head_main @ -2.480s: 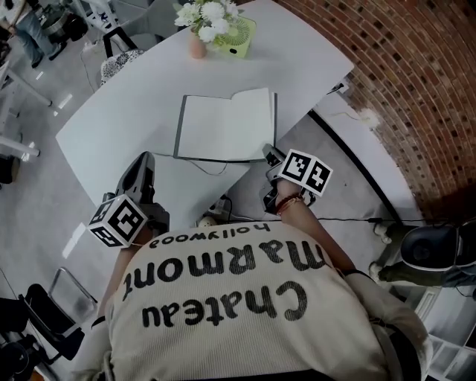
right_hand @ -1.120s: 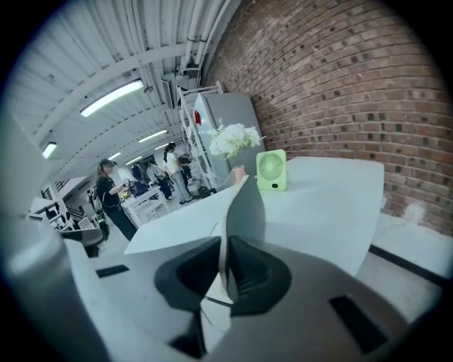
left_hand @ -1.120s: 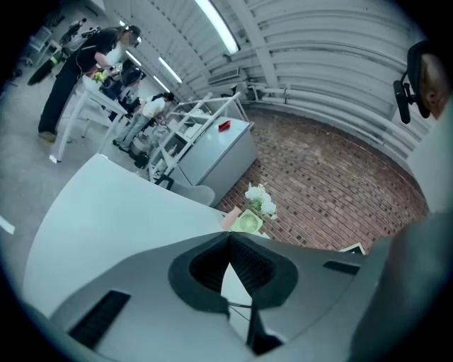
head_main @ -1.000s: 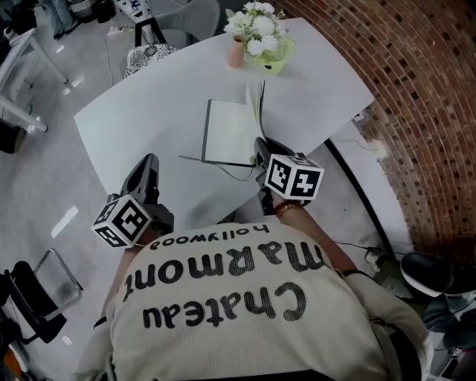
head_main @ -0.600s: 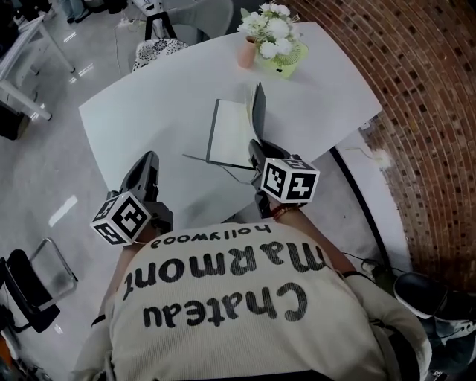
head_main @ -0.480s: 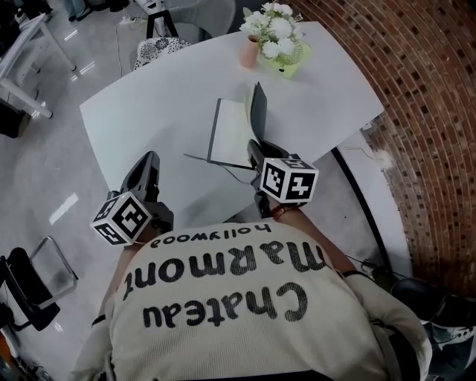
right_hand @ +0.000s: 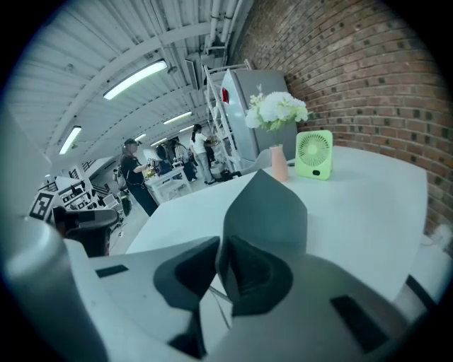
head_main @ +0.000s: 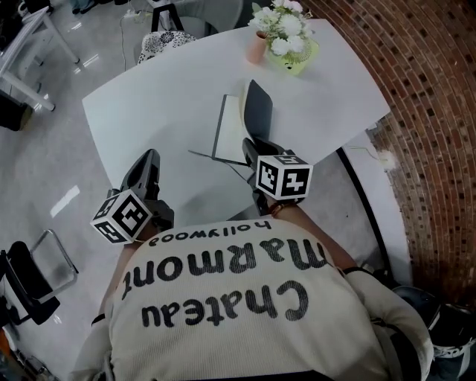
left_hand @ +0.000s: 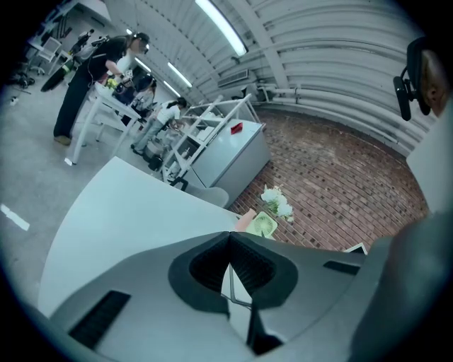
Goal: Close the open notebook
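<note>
1 notebook (head_main: 230,134) on the white tabletop (head_main: 149,89), half shut: left pages flat, dark right cover (head_main: 258,111) tipped up steep, leaning twd the pages. right gripper (head_main: 251,146) at the cover's near edge, fingers clenched on it; in the right gripper view the cover rises from btwn them w/ barely a gap. left gripper (head_main: 149,160) hangs by the tabletop's near-left edge, well apart from the notebook, fingers pressed together at the tips, nothing btwn. thin dark ribbon (head_main: 204,155) trails off the notebook's near side. far end: pink vase w/ white flowers (head_main: 281,22), green mini fan (head_main: 297,56) just beside it.
</note>
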Demonstrator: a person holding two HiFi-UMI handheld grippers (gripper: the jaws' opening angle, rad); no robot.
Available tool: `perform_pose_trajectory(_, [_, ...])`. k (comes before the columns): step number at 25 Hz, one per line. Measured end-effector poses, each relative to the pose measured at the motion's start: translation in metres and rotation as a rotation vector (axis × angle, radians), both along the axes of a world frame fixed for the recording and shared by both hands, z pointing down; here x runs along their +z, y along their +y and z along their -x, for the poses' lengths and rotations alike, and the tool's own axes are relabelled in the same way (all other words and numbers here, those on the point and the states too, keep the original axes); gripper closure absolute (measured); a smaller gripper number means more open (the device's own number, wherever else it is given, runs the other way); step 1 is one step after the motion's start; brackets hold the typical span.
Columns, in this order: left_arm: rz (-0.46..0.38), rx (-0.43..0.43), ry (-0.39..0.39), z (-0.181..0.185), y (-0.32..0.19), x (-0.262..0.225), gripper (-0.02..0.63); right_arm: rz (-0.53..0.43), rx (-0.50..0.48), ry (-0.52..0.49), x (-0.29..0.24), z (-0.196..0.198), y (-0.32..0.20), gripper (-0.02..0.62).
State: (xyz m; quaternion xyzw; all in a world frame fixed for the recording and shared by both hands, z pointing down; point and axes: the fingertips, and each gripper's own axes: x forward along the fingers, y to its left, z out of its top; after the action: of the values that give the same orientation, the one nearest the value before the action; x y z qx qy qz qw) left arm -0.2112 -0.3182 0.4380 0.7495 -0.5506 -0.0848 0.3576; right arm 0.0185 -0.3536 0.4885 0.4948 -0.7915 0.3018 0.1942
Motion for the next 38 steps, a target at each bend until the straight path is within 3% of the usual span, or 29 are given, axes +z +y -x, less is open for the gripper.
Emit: perform_pose_trajectory(38, [0.069, -0.096, -0.024, 0.031, 0.012, 0.023, 0.604, 0.166, -0.145, 0.042, 0.065, 0.045, -0.006, 0.505])
